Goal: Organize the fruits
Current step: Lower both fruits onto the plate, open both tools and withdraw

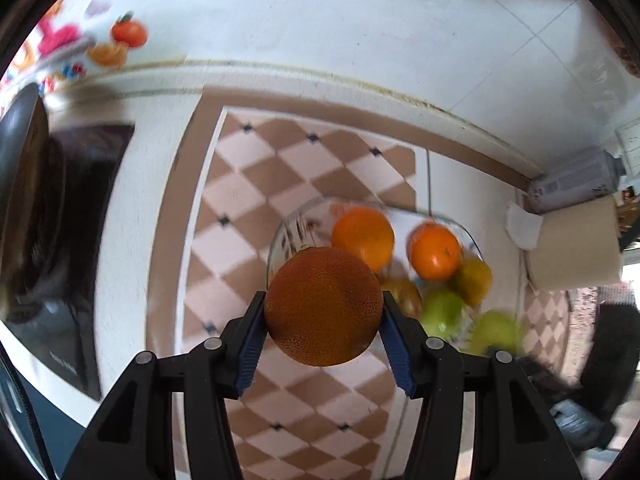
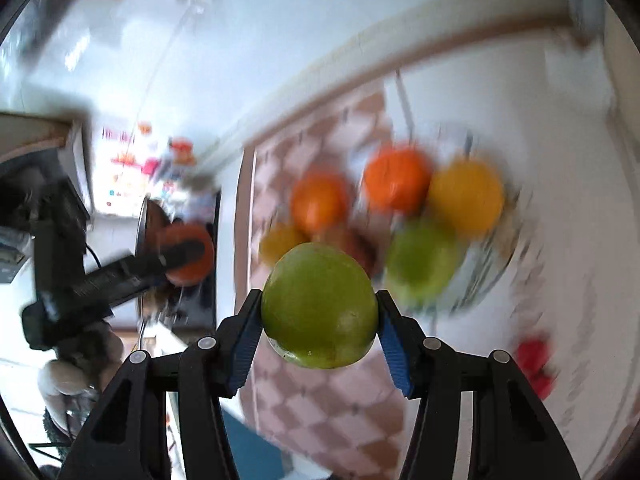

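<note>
My left gripper (image 1: 323, 316) is shut on a dark orange (image 1: 323, 306) and holds it above the checkered counter, just short of a glass bowl (image 1: 280, 240). The bowl holds two bright oranges (image 1: 363, 236), a yellow fruit (image 1: 474, 280) and green apples (image 1: 442, 310). My right gripper (image 2: 319, 314) is shut on a green apple (image 2: 319, 306), held in the air before the same bowl (image 2: 492, 268), which is blurred. The left gripper with its orange (image 2: 188, 254) shows at the left of the right wrist view.
A dark pan (image 1: 24, 184) sits at the left on a black stove area. A paper towel roll (image 1: 572, 248) and a grey canister (image 1: 576, 180) stand at the right by the white tiled wall. A red object (image 2: 536, 364) lies at the right.
</note>
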`<control>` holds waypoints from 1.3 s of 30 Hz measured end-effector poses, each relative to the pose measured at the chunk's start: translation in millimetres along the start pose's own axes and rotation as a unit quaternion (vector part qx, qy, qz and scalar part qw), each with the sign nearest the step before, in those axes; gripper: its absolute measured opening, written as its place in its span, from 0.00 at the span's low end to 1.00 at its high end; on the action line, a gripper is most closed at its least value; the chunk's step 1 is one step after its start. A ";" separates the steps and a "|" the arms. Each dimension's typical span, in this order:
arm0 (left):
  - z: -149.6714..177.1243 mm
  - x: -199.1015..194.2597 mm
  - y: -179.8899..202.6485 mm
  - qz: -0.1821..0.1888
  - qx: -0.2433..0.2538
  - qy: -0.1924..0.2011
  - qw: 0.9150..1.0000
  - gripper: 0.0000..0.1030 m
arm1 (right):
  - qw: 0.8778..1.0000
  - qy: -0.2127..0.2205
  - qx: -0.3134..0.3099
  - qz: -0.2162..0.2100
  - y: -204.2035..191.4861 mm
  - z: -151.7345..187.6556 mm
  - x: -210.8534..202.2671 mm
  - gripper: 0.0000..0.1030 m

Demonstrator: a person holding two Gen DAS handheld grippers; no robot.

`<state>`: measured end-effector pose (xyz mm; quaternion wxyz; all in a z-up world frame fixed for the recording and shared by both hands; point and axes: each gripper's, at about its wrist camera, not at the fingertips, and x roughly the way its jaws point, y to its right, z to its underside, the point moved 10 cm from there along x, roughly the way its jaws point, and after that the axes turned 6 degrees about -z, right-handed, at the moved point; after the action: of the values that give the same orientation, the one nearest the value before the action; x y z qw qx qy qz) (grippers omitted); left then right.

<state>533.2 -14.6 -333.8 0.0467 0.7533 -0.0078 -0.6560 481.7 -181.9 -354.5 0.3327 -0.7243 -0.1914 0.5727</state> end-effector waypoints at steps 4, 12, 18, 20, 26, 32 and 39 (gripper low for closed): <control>-32.7 24.6 3.3 -0.036 0.025 -0.013 0.999 0.50 | 0.998 0.021 -0.022 0.048 14.6 -55.5 -7.0 0.56; -53.4 85.4 3.6 -0.088 0.060 -0.062 0.992 0.50 | 0.982 -0.039 -0.081 0.165 66.3 -107.5 30.7 0.56; -41.6 105.2 -2.8 -0.089 0.062 -0.089 0.990 0.50 | 0.974 -0.059 -0.119 0.186 78.0 -98.9 39.4 0.56; -38.4 109.9 -4.2 -0.084 0.057 -0.096 0.990 0.51 | 0.971 -0.065 -0.128 0.190 77.5 -96.4 41.7 0.56; -34.4 114.9 -6.7 -0.065 0.048 -0.115 0.990 0.51 | 0.974 -0.078 -0.108 0.182 83.6 -93.5 46.5 0.59; -34.4 117.5 -13.7 -0.060 0.034 -0.127 0.990 0.59 | 0.975 -0.074 -0.104 0.182 79.9 -92.5 44.2 0.78; -33.9 115.7 -29.8 -0.070 0.029 -0.122 0.990 0.84 | 0.974 -0.059 -0.101 0.194 74.8 -93.5 33.4 0.87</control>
<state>581.4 8.6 -445.9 -0.0219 0.6672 0.0201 -0.7443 572.5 -237.3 -418.9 0.1287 -0.7425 -0.1231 0.6458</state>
